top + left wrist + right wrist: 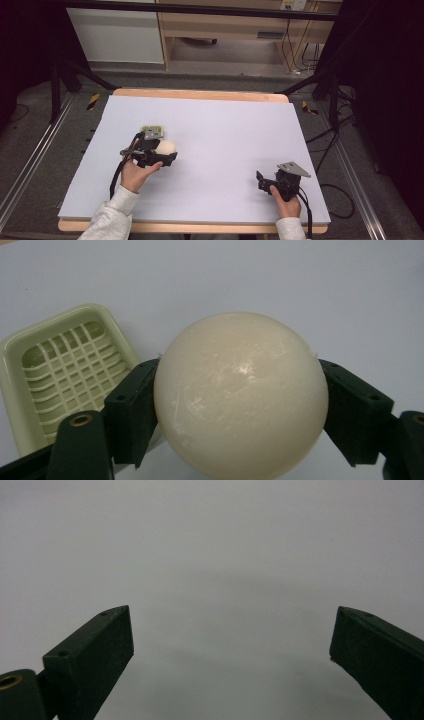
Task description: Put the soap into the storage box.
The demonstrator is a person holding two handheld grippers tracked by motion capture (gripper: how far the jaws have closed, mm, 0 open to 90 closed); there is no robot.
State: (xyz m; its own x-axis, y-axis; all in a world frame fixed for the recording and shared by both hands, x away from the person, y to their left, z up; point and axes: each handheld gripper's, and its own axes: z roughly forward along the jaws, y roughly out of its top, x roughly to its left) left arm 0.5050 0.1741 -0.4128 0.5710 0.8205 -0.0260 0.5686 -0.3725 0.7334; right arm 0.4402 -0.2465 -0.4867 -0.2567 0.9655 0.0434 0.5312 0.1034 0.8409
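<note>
Cream-white and glossy, the ball [241, 396] sits clamped between the two black jaws of the left gripper [240, 410], one pad on each flank at about its widest line, so the hold looks square rather than skewed. From the high view the left gripper [159, 153] carries the ball [165, 146] over the left-middle of the pale lilac table mat [225, 130], just beside a small pale-green soap dish [153, 132] with a slotted grid floor; in the left gripper view that soap dish [65, 375] lies to the left of and beyond the ball. Whether the ball is lifted clear of the mat or resting on it I cannot tell from here.

My guess is the ball is bound for the dish. To do that well, the hand should keep its squeeze steady, since a smooth sphere can squirt out if the pads drift above or below the middle. Bring it over the centre of the grid, lower until it seats inside the rim, and only then ease the jaws apart, slowly, so it does not roll off the lip.

Off to the right, the right gripper [261, 181] stands spread wide with nothing between its jaws, over bare mat, well apart from the work
</note>
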